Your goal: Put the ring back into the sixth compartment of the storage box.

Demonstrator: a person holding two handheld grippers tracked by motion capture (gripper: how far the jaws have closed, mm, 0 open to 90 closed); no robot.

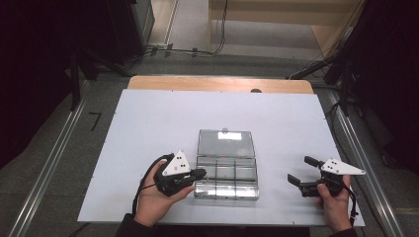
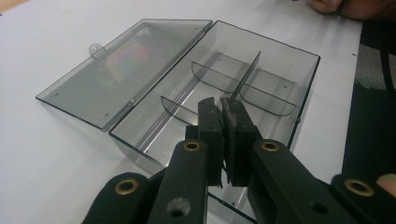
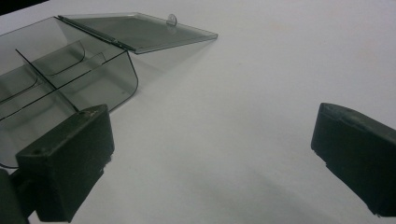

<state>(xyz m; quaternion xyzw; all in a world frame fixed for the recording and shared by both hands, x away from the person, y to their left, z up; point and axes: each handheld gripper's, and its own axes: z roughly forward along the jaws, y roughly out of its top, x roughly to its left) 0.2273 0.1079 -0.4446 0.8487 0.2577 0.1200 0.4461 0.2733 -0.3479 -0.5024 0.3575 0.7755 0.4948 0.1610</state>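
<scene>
A smoky clear plastic box [image 1: 227, 193] lies open near the table's front, its lid [image 1: 226, 143] flat behind it. Inside, a long divider [image 2: 247, 72] and curved cross dividers split it into compartments with nothing in them. My left gripper [image 1: 200, 174] is shut, its tips [image 2: 222, 105] over the box's left end, where the long divider runs up to them. I cannot tell whether the divider is pinched. My right gripper [image 1: 301, 169] rests to the right of the box, open, with bare table between its pads [image 3: 70, 154]. The box [image 3: 107, 79] and lid [image 3: 140, 30] lie off to its left.
A white sheet [image 1: 148, 123] covers the table, with a wooden strip [image 1: 217, 84] at its far edge. Cables [image 1: 188, 50] run over the floor beyond. Metal rails [image 1: 49, 168] flank the table on both sides.
</scene>
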